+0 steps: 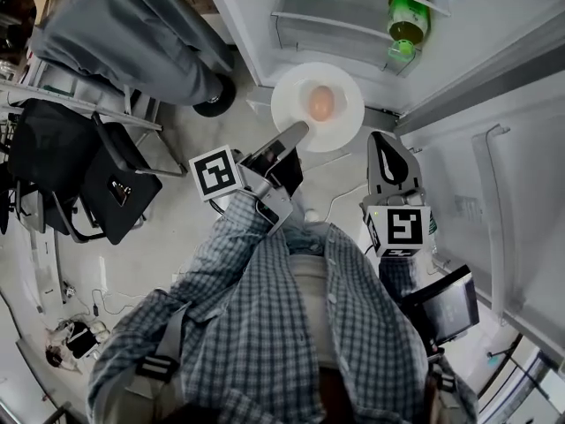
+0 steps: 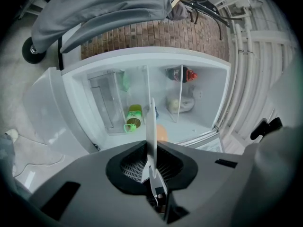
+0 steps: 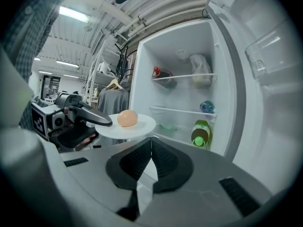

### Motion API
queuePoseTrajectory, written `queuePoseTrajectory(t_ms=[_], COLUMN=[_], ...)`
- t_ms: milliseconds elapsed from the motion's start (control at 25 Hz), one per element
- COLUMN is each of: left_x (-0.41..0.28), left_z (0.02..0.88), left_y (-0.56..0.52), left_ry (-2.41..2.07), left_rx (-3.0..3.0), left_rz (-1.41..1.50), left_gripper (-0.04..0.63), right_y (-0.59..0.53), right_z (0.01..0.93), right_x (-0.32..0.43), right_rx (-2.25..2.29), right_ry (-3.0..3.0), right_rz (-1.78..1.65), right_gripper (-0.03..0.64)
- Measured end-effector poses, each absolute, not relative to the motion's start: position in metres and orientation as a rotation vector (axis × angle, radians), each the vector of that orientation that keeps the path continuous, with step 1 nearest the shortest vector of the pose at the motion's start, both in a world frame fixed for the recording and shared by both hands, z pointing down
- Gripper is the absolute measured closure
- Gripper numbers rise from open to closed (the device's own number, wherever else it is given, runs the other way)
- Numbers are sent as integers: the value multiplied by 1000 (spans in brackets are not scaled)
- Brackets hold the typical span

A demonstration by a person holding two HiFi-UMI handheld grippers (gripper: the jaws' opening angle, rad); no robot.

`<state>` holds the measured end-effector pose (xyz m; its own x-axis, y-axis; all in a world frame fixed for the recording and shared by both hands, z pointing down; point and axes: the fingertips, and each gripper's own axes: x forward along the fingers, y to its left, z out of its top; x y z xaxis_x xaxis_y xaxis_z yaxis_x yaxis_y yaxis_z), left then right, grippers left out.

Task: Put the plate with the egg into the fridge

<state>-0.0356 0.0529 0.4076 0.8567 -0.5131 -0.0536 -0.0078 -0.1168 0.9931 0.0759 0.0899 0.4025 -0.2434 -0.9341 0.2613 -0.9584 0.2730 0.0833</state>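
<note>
My left gripper (image 1: 294, 136) is clamped on the near rim of the plate (image 1: 346, 111), holding it level, egg (image 1: 321, 103) at its middle, just in front of the open fridge (image 1: 318, 20), while my right gripper (image 1: 385, 141), jaws pressed together on nothing, hangs near the plate's right.

Counted in view: one plate (image 1: 291, 106); one egg (image 1: 321, 103); two grippers, listed as left gripper (image 1: 296, 132) and right gripper (image 1: 381, 141); one fridge (image 1: 503, 25); one green bottle (image 1: 408, 16); one red-capped bottle (image 3: 161, 73); one pale bag (image 3: 200, 70); one grey garment (image 1: 132, 34).
</note>
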Motion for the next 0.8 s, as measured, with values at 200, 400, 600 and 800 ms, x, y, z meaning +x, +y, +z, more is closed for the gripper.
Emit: queuePoseTrajectory(t_ms=[200,400,600,800], left_x=[-29,-17,-8,-5], left_z=[404,399,399,398], left_y=[21,-10,-37,-54], left_ry=[-368,-317,-289,-265], left_rx=[1663,1671,1675,1673], left_rz=[-424,-403,-377,-336], left_gripper=[558,558,558,558], right_y=[60,31,4,-15], right_z=[393,393,389,384], right_x=[76,86,95,96], right_rx=[1767,1801,1834,1876], right_ry=[-2260,-2207,-2169,-2137], right_rz=[96,80,65,46], right_gripper=[611,611,611,611])
